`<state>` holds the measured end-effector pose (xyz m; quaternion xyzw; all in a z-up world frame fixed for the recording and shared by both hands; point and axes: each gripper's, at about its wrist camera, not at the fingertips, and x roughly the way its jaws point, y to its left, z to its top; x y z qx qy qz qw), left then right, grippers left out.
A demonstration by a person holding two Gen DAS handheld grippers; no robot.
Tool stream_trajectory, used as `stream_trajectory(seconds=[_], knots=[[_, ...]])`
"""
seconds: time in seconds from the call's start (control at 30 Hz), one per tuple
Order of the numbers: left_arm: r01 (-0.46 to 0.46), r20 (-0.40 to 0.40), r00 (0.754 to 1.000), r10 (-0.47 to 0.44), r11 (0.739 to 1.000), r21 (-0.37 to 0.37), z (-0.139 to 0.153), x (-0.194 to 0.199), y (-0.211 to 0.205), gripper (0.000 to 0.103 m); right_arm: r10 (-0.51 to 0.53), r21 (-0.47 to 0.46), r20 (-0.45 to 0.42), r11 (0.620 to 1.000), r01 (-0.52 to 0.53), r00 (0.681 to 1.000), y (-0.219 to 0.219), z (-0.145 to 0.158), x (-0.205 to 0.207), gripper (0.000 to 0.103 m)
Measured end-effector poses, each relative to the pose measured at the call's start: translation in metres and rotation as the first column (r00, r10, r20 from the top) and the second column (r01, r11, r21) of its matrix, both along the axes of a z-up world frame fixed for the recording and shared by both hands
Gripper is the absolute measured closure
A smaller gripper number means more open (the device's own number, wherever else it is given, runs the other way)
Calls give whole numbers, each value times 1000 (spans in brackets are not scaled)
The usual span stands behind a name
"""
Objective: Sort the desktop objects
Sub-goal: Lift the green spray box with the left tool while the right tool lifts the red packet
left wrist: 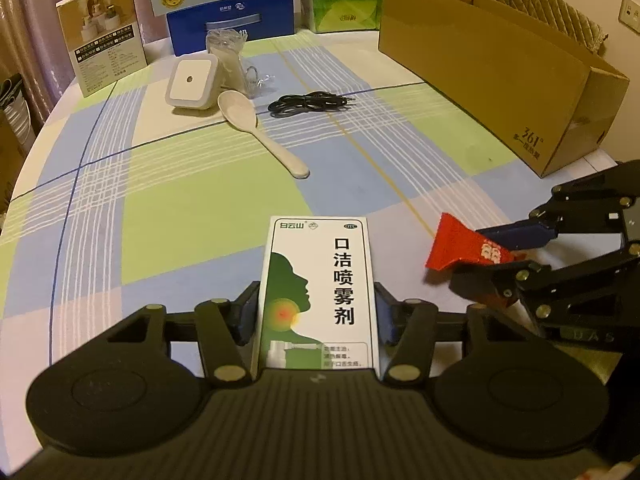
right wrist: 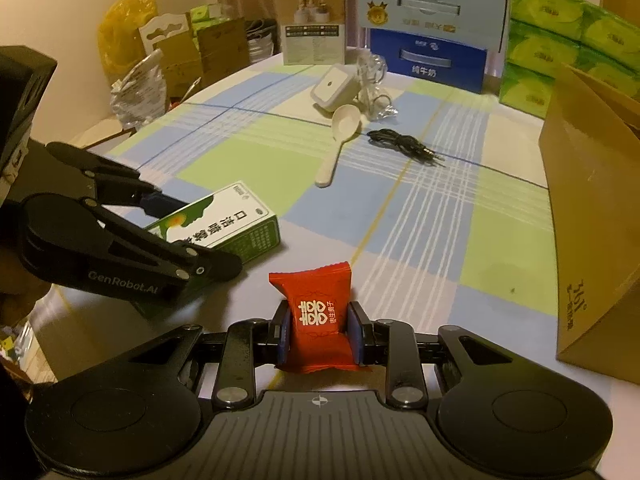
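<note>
On a round table covered by a checked cloth point(left wrist: 208, 208) of green, blue and white, two hand-held grippers each grasp one small item.

Left gripper point(left wrist: 316, 312): its jaws are closed on the long sides of a white and green medicine box point(left wrist: 320, 292), gripping the half nearest the camera. The box points straight ahead, printed face up. From the right wrist view, the box point(right wrist: 224, 224) appears tilted, far end lower, close to the cloth; whether it touches cannot be told. It is thin card, probably light and fairly stiff, yet it would likely dent under a hard squeeze. Flat side panels are a sound place to hold.

Right gripper point(right wrist: 319, 328): its jaws are narrowly closed on a red candy packet point(right wrist: 316, 320), pinching the puffed middle, with the crimped top edge standing upward. The packet looks very light, soft and crinkly, with a slick wrapper that might slip or twist. A grip across the filled centre seems safer than the flat ends.

Seen from the left wrist, the right gripper point(left wrist: 472, 268) reaches in from the right side, level with the table, just beside the box.

Further back lie a pale spoon point(left wrist: 256, 128), a coiled black cable point(left wrist: 308, 102), a small white square gadget point(left wrist: 192, 82) and a clear plastic bag point(left wrist: 236, 56). An open cardboard box point(left wrist: 492, 76) stands at the right, probably where sorted items belong.
</note>
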<state>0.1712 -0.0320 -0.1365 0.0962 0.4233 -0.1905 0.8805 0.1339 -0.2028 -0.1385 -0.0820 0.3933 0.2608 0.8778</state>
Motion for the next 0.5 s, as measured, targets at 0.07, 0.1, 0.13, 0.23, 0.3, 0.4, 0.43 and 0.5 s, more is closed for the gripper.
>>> stream_trajectory(seconds=[0.07,0.1,0.13,0.23,0.3,0.4,0.43,0.5], knots=[[-8,-3,1000,8,1000,-4,0,1,1,52,-13,7,3,1000,13,1000,-2,1,1,77],[-15,-3,1000,15,1000,-5,0,1,1,52,-22,11,3,1000,22,1000,-2,1,1,77],[-22,0,1000,22,1000,-7,1,1,1,52,-30,15,2,999,30,1000,-3,2,1,77],[-33,11,999,33,999,-16,4,0,2,52,-52,25,7,998,52,999,-7,4,2,77],[-45,17,999,45,999,-21,7,0,3,52,-66,29,13,997,65,998,-8,6,2,77],[-49,22,999,50,998,-27,10,-1,3,52,-88,40,27,995,87,996,-11,11,1,77],[-49,19,999,49,998,-29,10,-2,3,52,-97,42,32,995,95,995,-13,12,0,77],[-43,16,999,44,998,-35,11,-3,2,52,-112,47,37,993,110,993,-16,15,0,77]])
